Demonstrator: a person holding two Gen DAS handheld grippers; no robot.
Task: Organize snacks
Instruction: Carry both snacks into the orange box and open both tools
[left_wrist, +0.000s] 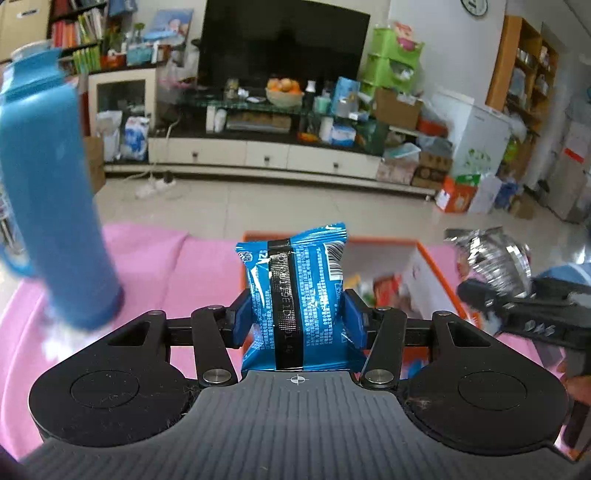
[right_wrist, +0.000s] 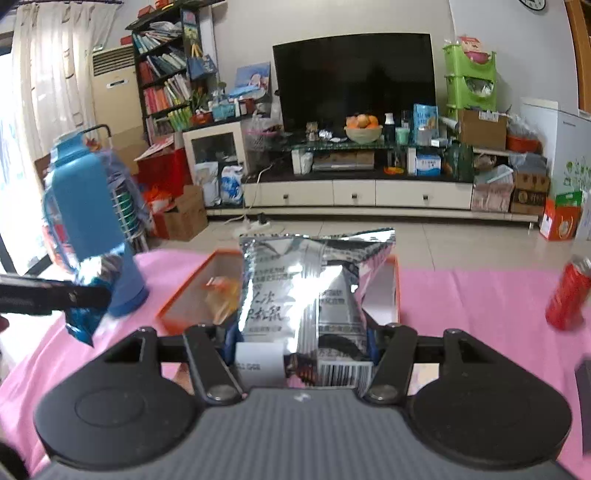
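Both hands are carrying now! The left gripper (left_wrist: 297, 317) is pinching a blue snack packet (left_wrist: 295, 295) across its middle, jaws narrowed onto its sides, likely so it hangs ready to drop. The right gripper (right_wrist: 301, 343) is clamping a wider silver snack bag (right_wrist: 314, 295) the same way. The orange box (right_wrist: 184, 291) is sitting at twelve o'clock, open-topped, room inside. A blue flask (right_wrist: 92, 229) is standing at ten o'clock, a red can (right_wrist: 569, 295) at three, both clear of the box rim.
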